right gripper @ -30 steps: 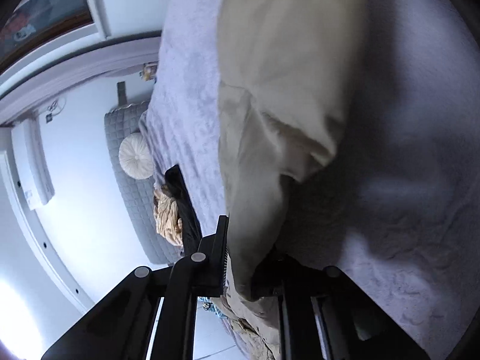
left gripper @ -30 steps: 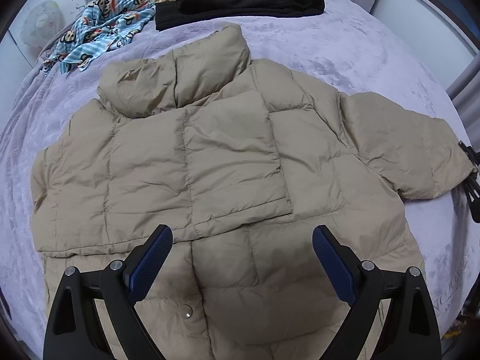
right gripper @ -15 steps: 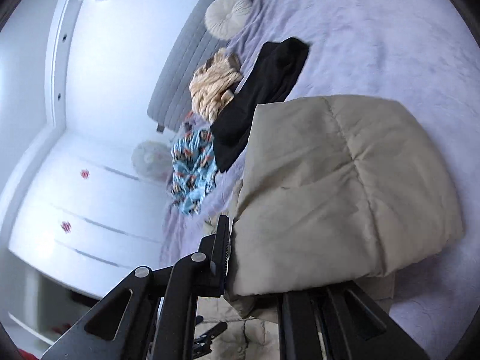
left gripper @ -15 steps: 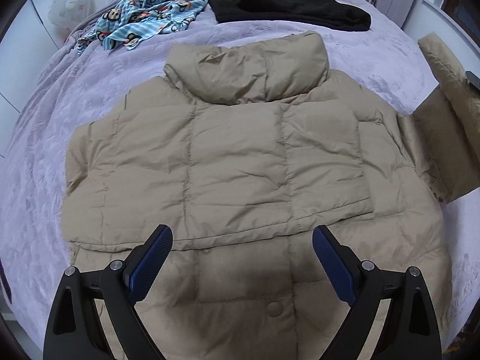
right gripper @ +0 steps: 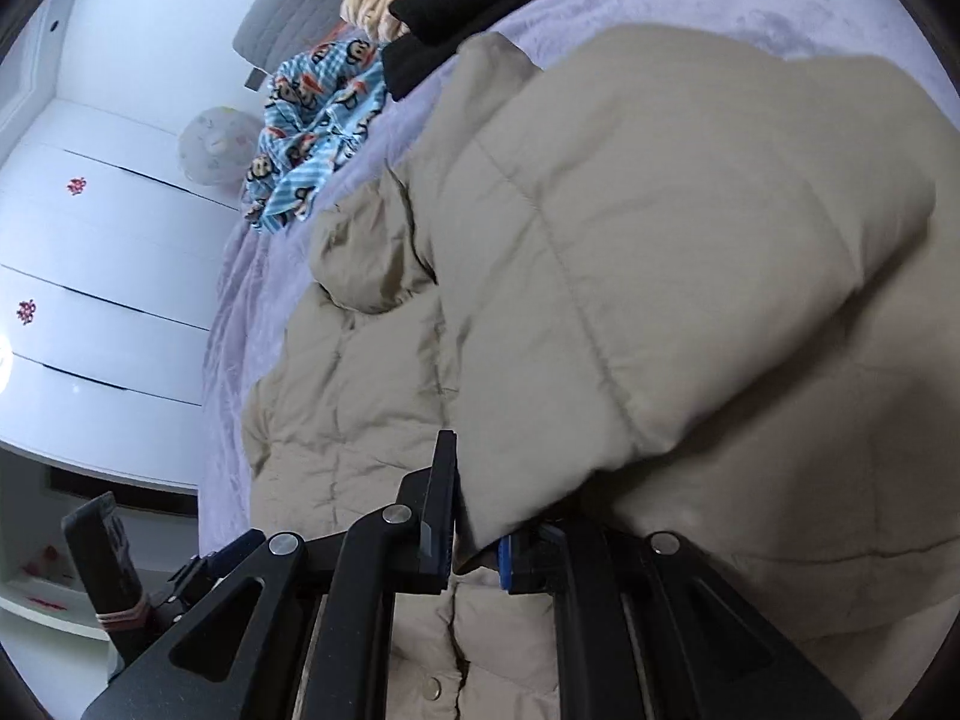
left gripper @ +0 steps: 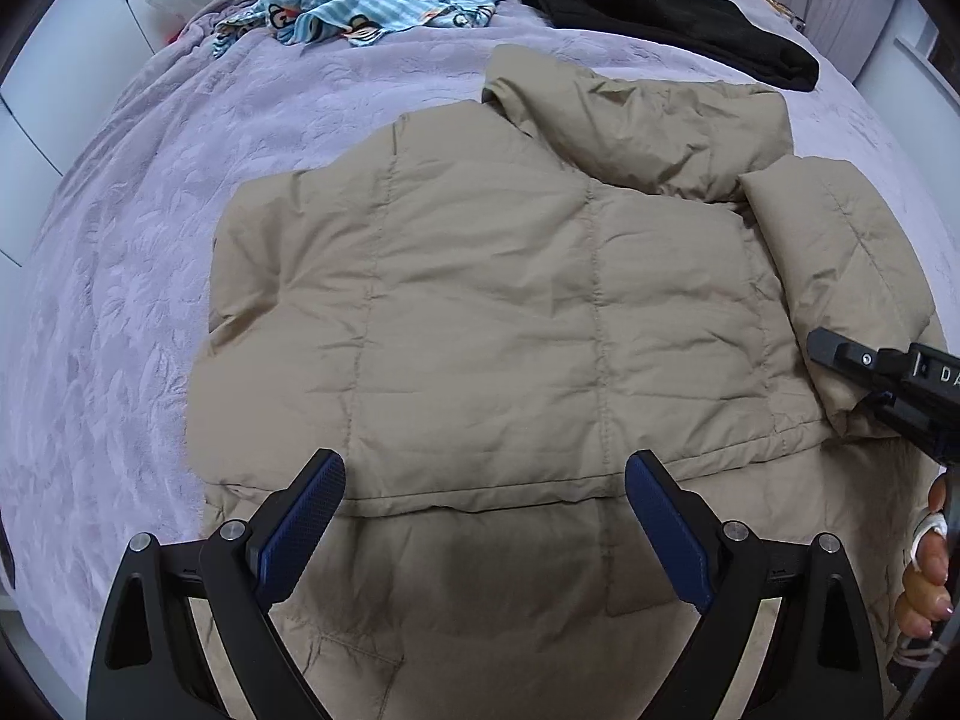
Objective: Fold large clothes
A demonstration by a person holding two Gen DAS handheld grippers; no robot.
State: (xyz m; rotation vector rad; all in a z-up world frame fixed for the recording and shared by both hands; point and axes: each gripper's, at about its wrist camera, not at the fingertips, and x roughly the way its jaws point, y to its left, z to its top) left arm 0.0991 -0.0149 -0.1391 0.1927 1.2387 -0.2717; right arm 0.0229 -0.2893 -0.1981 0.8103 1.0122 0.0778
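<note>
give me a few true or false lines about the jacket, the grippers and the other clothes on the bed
1. The right gripper is shut on the jacket sleeve. True.
2. The left gripper grips the jacket hem. False: it is open, holding nothing.
3. The sleeve lies over the jacket body. True.
4. The black garment lies on top of the jacket. False: it lies apart, beyond the collar.
5. The blue printed garment is folded neatly. False: it is crumpled.
</note>
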